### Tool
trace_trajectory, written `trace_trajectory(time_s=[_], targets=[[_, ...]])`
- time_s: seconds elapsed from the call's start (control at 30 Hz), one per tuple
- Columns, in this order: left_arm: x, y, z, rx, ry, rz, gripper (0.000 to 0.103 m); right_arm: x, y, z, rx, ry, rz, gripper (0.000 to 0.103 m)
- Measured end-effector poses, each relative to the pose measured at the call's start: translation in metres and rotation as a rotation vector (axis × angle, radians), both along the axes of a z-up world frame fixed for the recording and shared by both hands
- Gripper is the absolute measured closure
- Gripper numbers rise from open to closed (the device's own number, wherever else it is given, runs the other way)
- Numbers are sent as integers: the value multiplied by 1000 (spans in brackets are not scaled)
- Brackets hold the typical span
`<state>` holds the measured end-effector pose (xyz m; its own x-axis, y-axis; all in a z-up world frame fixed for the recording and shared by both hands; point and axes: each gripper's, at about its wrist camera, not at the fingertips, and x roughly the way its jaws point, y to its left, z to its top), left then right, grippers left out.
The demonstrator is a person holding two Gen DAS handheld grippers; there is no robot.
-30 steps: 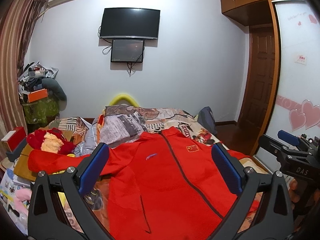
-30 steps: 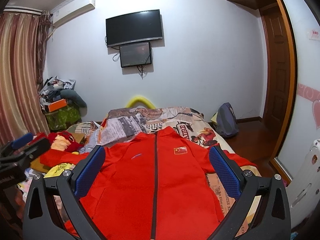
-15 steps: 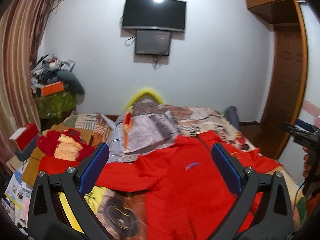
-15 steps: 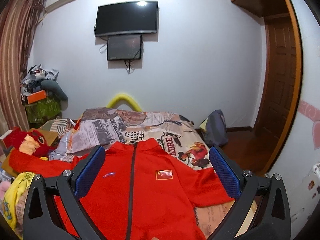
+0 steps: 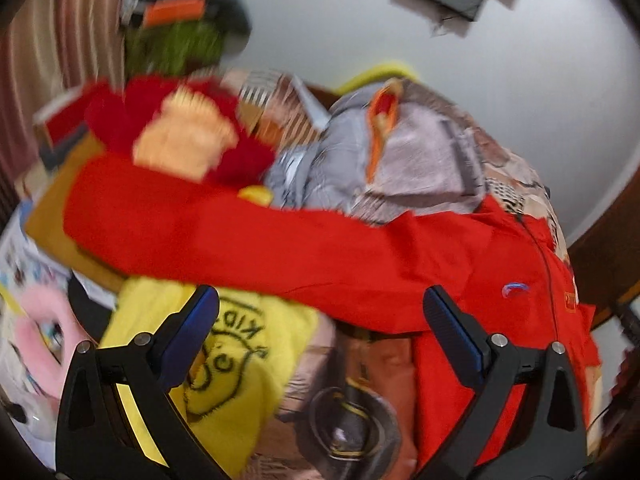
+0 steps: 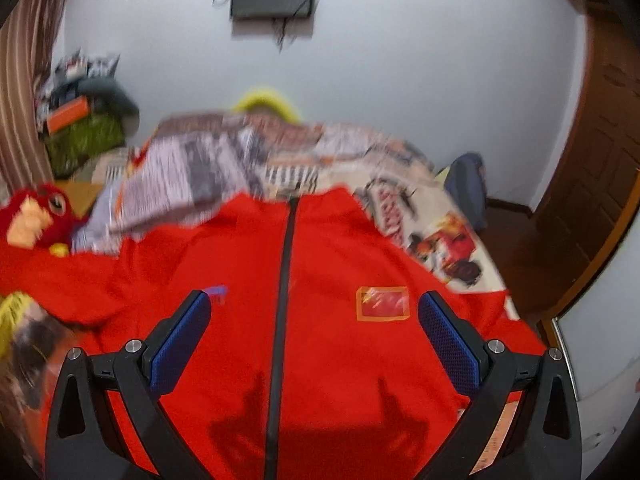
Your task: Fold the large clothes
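A large red zip jacket (image 6: 320, 320) with a flag patch lies spread front-up on the bed. In the left wrist view its body (image 5: 500, 320) is at the right and one sleeve (image 5: 200, 232) stretches out to the left. My left gripper (image 5: 320, 308) is open and empty, just above the sleeve near the armpit. My right gripper (image 6: 314, 312) is open and empty, low over the jacket's chest, straddling the black zipper (image 6: 284, 280).
A yellow printed cloth (image 5: 240, 360) lies under the left gripper. A red plush toy (image 5: 180, 136) and a cardboard box sit left of the sleeve. A crumpled printed quilt (image 6: 224, 168) is piled behind the collar. The bed's right edge (image 6: 500, 280) drops to the floor by the door.
Both grippers have tipped down and come closer to the jacket. The left one swung left toward the outstretched sleeve; the right one centred over the zipper. Both frames are motion-blurred.
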<state>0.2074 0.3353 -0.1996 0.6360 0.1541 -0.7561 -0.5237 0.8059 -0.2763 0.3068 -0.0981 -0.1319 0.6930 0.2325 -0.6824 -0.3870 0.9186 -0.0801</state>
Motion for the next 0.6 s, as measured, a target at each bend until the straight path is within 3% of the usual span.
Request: trace_trajectory(time_s=[0.17, 0.37, 0.43, 0.5, 0.6], targets=[[-5, 48, -34, -183, -10, 65, 0, 23, 11, -30, -33, 121, 35, 0], [-10, 98, -65, -410, -35, 174, 1, 34, 19, -45, -51, 153, 43, 0], [-9, 111, -79, -498, -44, 209, 9, 37, 21, -49, -52, 169, 41, 0], [-10, 119, -89, -561, -54, 240, 9, 38, 21, -50, -47, 181, 42, 0], [-9, 130, -98, -562, -62, 296, 14, 37, 23, -49, -56, 176, 46, 0]])
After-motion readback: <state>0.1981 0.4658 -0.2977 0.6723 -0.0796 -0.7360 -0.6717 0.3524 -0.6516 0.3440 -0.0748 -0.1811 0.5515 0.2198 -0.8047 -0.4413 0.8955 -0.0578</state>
